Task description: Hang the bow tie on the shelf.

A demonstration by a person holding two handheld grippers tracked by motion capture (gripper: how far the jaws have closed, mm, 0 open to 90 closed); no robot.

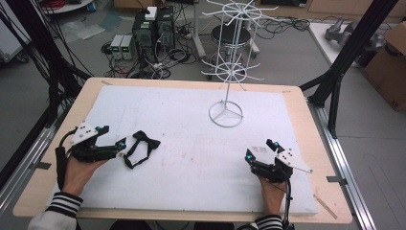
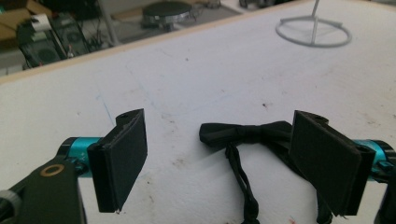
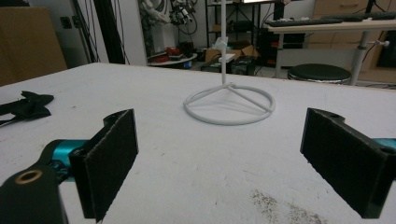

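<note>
left gripper [image 1: 123, 143] lies low at table's left, jaws wide apart, pointing at black bow tie [image 1: 141, 146] just ahead on white mat [image 1: 191, 158], not clamped. right gripper [image 1: 249, 157] rests near right, jaws apart, nothing btwn.

white rack [image 1: 226, 72] mid-table, far side

White wire display stand [image 1: 226, 72] upright on surface at 1 o'clock from centre; ring base [image 1: 225, 114] flat on white mat [image 1: 191, 158], hooks radiating in two tiers. Mat covers most of wooden surface [image 1: 306, 120], faint stains across it. Beyond far edge, 12 o'clock: round black stool [image 1: 231, 34]. At 11 o'clock: computer towers [image 1: 153, 28] on floor, cables tangled around them. At 3 o'clock: cardboard box [image 1: 390, 67] on floor.
</note>
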